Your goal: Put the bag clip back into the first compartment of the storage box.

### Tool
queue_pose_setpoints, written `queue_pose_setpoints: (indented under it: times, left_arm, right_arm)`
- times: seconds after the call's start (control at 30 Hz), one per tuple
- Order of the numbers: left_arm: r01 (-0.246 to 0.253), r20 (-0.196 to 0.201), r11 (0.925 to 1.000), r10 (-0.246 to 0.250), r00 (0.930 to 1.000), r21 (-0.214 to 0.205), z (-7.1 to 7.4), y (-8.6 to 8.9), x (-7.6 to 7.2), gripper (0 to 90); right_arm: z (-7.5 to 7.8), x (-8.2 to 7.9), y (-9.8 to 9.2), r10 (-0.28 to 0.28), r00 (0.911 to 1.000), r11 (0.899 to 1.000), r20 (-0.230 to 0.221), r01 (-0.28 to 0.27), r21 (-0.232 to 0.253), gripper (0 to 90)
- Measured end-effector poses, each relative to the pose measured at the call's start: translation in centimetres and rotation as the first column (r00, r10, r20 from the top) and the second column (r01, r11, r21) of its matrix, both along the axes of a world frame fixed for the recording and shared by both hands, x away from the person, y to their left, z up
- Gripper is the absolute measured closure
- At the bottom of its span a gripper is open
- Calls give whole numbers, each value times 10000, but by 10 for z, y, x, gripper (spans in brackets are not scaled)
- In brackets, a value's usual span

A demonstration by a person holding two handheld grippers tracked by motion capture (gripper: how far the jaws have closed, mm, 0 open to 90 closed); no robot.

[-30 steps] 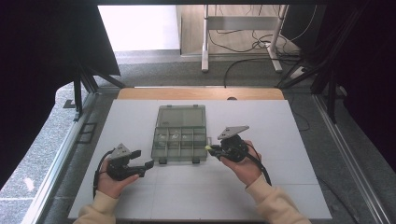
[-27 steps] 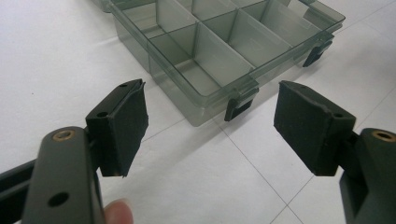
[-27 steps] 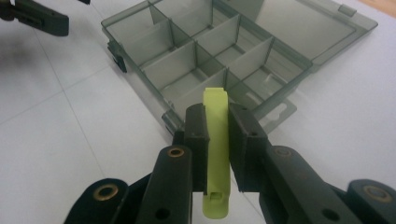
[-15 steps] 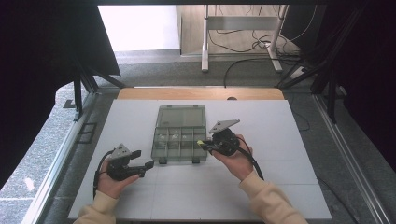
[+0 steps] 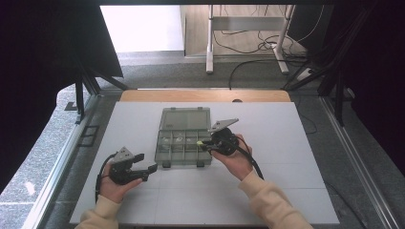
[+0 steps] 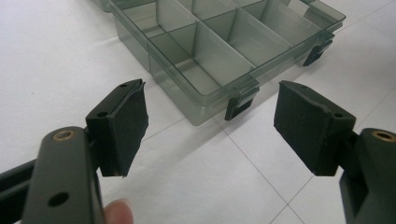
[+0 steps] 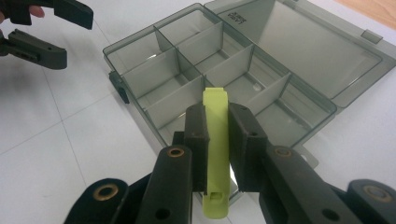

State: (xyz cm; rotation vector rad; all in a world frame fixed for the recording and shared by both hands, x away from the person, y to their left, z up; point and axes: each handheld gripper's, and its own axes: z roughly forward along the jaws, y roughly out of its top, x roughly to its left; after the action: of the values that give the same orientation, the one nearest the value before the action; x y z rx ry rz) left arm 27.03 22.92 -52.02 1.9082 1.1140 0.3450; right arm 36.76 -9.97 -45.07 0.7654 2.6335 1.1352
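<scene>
Reaching further in than a second ago, the right gripper [image 5: 206,142] has moved from just off the organizer box's [image 5: 184,138] right side to over its right edge, at about 3 o'clock of the box. Left gripper [image 5: 145,163] unchanged, parked at 7 o'clock of the box on the white bench [image 5: 286,157].

Right hand [image 5: 236,160] comes in from the lower right, forearm angled toward 11 o'clock, grey plate tilted up on top. Its fingers [image 7: 196,140] are closed on a yellow-green clip [image 7: 217,154], which stands lengthwise between them, tip poking out over the near-right compartments in the right gripper view. Whether the clip touches the box can't be told.

Left hand [image 5: 114,183] rests low on the bench, fingers [image 6: 123,126] spread wide with nothing between, pointing toward the box's near-left corner and its dark latch [image 6: 240,105].

Box is open, lid [image 7: 308,51] laid flat at 12 o'clock, compartments look bare. Embossed writing on the lid, too small to read.
</scene>
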Motion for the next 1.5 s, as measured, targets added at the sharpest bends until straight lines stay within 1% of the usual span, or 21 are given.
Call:
queue_pose_setpoints:
  times: [0.07, 0.37, 0.63, 0.8, 0.97, 1.33, 1.5]
  left_arm:
    - [8, -2, 10000, -8, 10000, 27, 0, 0, 0, 265]
    - [-2, -20, 10000, 2, 10000, 16, 0, 0, 0, 266]
    - [14, 12, 10000, -14, 10000, -9, 0, 0, 0, 266]
    - [14, 10, 10000, -13, 10000, -27, 0, 0, 0, 266]
    - [5, 19, 10000, -5, 10000, -31, 1, 1, 0, 266]
    - [26, 2, 10000, -26, 10000, -28, 0, 1, 0, 266]
    - [49, 5, 10000, -49, 10000, -16, 0, 0, 0, 266]
  right_arm:
    - [1, 1, 2, 23, 10000, 10000, 79, -23, -46, 780]
    - [5, 11, 8, 9, 9999, 10000, 153, -10, 57, 780]
    - [7, 18, 19, 41, 10000, 10000, 58, -41, -75, 780]
    - [9, 22, 28, 129, 9999, 9999, 85, -129, -18, 780]
    - [9, 27, 36, 119, 9999, 9999, 3, -119, 62, 780]
    - [7, 38, 47, 75, 9999, 10000, -68, -75, -22, 780]
    - [7, 43, 56, 31, 9999, 10000, -121, -31, -9, 780]
